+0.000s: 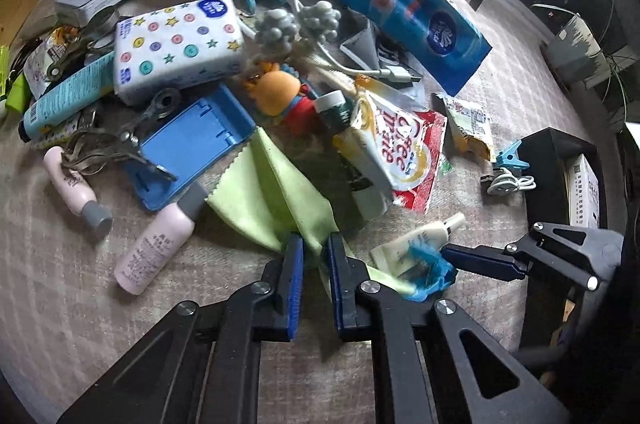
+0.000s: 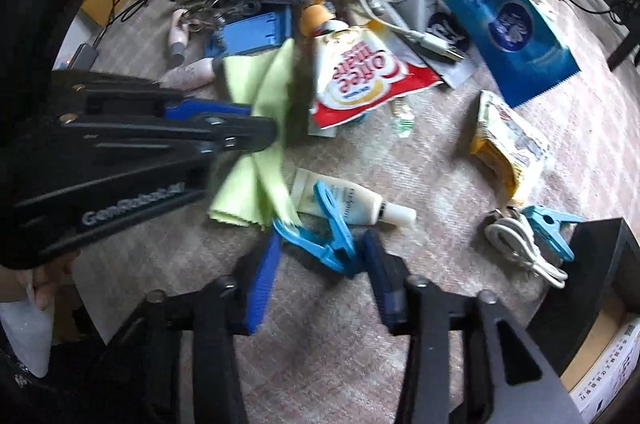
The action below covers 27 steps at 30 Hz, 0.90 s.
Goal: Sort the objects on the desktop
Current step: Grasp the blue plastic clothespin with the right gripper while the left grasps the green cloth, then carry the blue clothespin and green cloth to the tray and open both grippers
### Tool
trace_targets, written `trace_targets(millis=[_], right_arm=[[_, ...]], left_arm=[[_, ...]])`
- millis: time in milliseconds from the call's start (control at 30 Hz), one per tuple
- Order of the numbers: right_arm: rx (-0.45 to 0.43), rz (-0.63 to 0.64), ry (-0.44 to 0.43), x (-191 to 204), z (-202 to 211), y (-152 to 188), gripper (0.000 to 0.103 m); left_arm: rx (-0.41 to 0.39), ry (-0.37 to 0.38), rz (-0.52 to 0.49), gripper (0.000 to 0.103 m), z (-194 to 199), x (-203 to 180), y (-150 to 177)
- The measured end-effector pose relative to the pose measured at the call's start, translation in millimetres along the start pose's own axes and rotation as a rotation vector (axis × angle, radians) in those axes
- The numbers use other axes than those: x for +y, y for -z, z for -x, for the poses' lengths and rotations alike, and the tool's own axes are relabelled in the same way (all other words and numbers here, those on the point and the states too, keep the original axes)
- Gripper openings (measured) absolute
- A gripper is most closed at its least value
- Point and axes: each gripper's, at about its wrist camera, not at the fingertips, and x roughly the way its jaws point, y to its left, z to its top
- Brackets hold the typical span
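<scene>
A light green cloth (image 1: pixel 264 192) lies at the near edge of the heap on the round table. My left gripper (image 1: pixel 316 244) is shut on its near corner, and the fabric bunches between the blue pads. The right wrist view shows that same gripper (image 2: pixel 260 122) from the side with the cloth (image 2: pixel 256 88) fanning out of it. A blue clothes peg (image 2: pixel 332 240) lies just in front of a cream tube (image 2: pixel 352 208). My right gripper (image 2: pixel 323 238) is shut on the peg, a pad against each end. In the left wrist view the right gripper (image 1: pixel 444 264) holds the peg (image 1: pixel 426 264) beside the cloth.
Behind are a Coffee-mate sachet (image 1: pixel 400 152), a blue tissue pack (image 1: pixel 416 20), a blue plastic stand (image 1: pixel 192 144), two pink bottles (image 1: pixel 156 244) and keys. A coiled white cable (image 2: pixel 528 248) with a pale blue peg and a yellow packet (image 2: pixel 508 144) lie to the right. A black box (image 2: pixel 592 272) stands at the table's right edge.
</scene>
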Motion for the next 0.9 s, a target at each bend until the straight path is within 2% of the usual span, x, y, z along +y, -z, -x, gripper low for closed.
trace_targets(millis=[67, 200, 267, 400, 567, 633, 667, 700, 733, 767, 833, 867, 900], right_arm=[[0.003, -0.016, -0.005, -3.2, -0.2, 1.1, 0.017], [-0.003, -0.015, -0.001, -1.2, 1.0, 8.9, 0.017], [0.0, -0.008, 0.002, 0.8, 1.9, 13.5, 0.017], [-0.01, -0.028, 0.009, -1.1, 9.9, 25.8, 0.017], [-0.041, -0.085, 0.016, -12.4, 28.6, 37.6, 0.017], [-0.053, -0.106, 0.022, -21.6, 34.7, 46.3, 0.017], [-0.057, -0.115, 0.024, -22.2, 37.5, 48.3, 0.017], [-0.06, -0.123, 0.026, -24.2, 40.0, 49.8, 0.017], [-0.062, -0.132, 0.026, -25.6, 42.8, 52.2, 0.017], [-0.063, -0.137, 0.026, -26.5, 44.7, 54.2, 0.017], [-0.066, -0.147, 0.037, -27.7, 48.7, 61.0, 0.017], [-0.069, -0.151, 0.044, -24.2, 52.5, 64.2, 0.017], [-0.072, -0.157, 0.049, -17.8, 52.0, 70.2, 0.017]], left_arm=[[0.001, 0.0, -0.001, 0.01, 0.2, 0.9, 4.3], [0.002, -0.002, -0.007, 0.003, 2.1, 2.2, 13.4], [-0.005, -0.018, -0.004, 0.003, 3.3, 8.7, 18.6], [-0.001, 0.004, 0.021, 0.003, 7.3, 16.5, 29.2], [-0.024, 0.033, 0.025, 0.003, 15.4, 8.7, 33.2], [-0.016, 0.066, 0.058, 0.018, 13.8, 5.5, 29.9], [-0.011, 0.075, 0.055, 0.036, 12.2, 2.8, 28.7], [-0.014, 0.065, 0.038, 0.044, 9.4, -4.6, 27.4], [-0.014, 0.048, 0.02, 0.044, 6.3, -9.2, 23.9], [-0.002, 0.03, -0.004, 0.043, -1.5, -7.4, 5.3], [0.022, 0.013, -0.025, 0.04, -12.8, -17.1, 4.2], [-0.001, -0.014, -0.044, 0.039, -13.4, -22.7, 4.1], [-0.007, -0.036, -0.062, 0.027, -14.5, -27.1, 3.7]])
